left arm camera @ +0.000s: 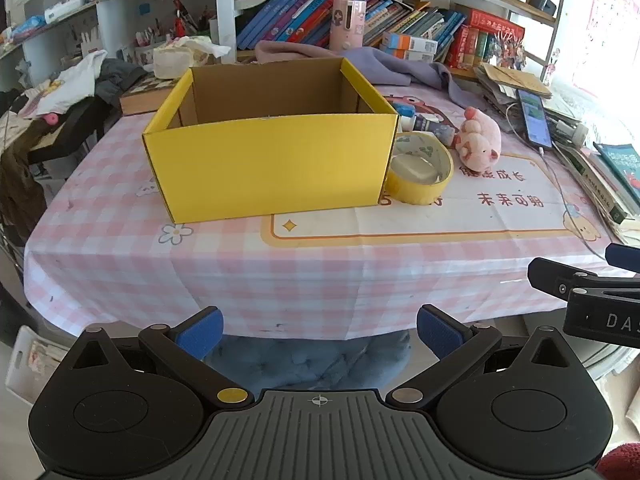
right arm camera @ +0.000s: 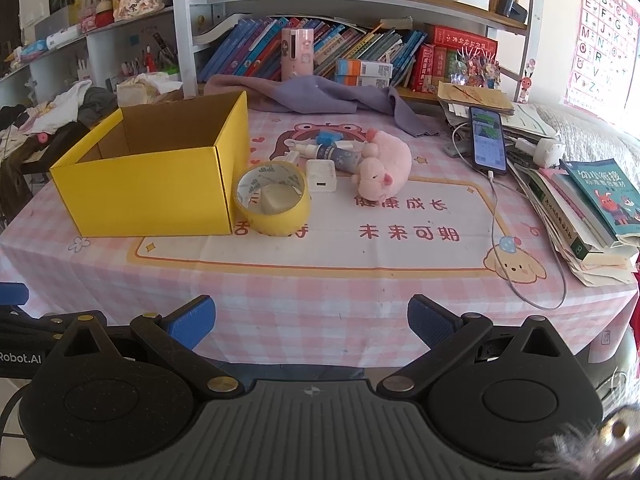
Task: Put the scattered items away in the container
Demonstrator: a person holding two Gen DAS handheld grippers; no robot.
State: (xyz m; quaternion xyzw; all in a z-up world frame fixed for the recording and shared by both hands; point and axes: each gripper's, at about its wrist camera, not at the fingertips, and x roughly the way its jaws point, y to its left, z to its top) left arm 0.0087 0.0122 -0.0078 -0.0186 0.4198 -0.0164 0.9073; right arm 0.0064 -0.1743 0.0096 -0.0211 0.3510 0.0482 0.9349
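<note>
Near tablecloth bare; tape roll touches box.

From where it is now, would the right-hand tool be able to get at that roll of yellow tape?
Probably yes. The right tool is open and empty at the table's near edge, and only bare tablecloth lies between it and the tape roll. The yellow box stands close on the roll's left.

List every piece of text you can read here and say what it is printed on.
"健康成长" and "未来可期": tablecloth
"Robot.AI": left gripper
"DAS", cut off: right gripper
Alphabet letters A, B, C onward: wall poster
Book spines, teal book cover, tape roll print, phone screen: too small or blurred.
</note>
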